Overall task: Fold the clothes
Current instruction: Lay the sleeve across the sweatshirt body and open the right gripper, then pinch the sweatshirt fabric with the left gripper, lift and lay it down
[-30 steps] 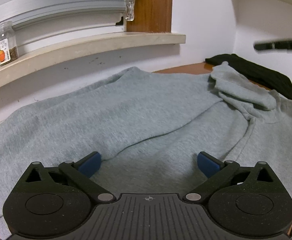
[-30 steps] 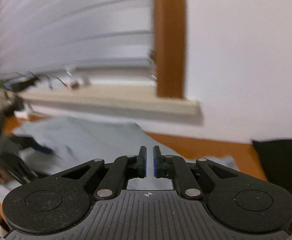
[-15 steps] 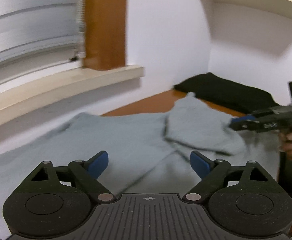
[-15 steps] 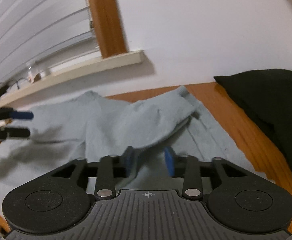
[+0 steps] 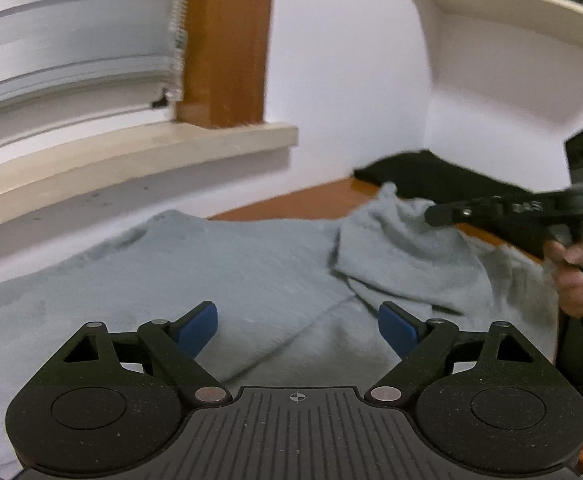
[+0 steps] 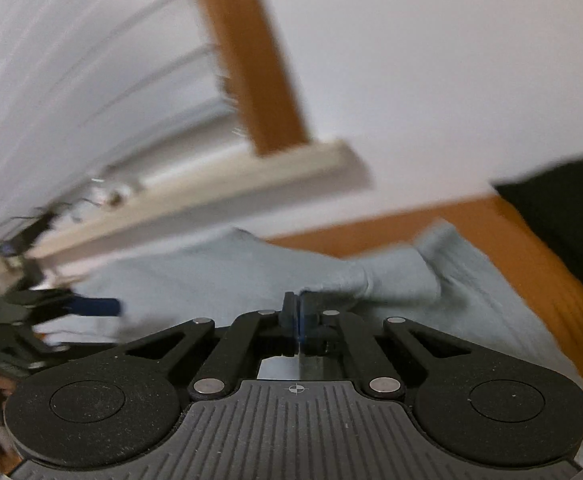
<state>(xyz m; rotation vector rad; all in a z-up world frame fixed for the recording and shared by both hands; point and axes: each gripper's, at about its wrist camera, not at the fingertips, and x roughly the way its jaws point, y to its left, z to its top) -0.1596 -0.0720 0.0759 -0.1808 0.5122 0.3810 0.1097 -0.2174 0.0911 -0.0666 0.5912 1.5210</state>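
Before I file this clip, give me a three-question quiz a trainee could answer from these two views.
1. True or false: the left tongs are shut on the grey sweatshirt.
2. What lies at the far corner of the table, beyond the sweatshirt? A) a black garment B) a stack of plates C) a pair of shoes
3. Fill in: the right tongs are ____ (open or shut).

Key
1. False. They stand open over the sweatshirt with nothing between them, and they have just narrowed a little.
2. A.
3. Shut.
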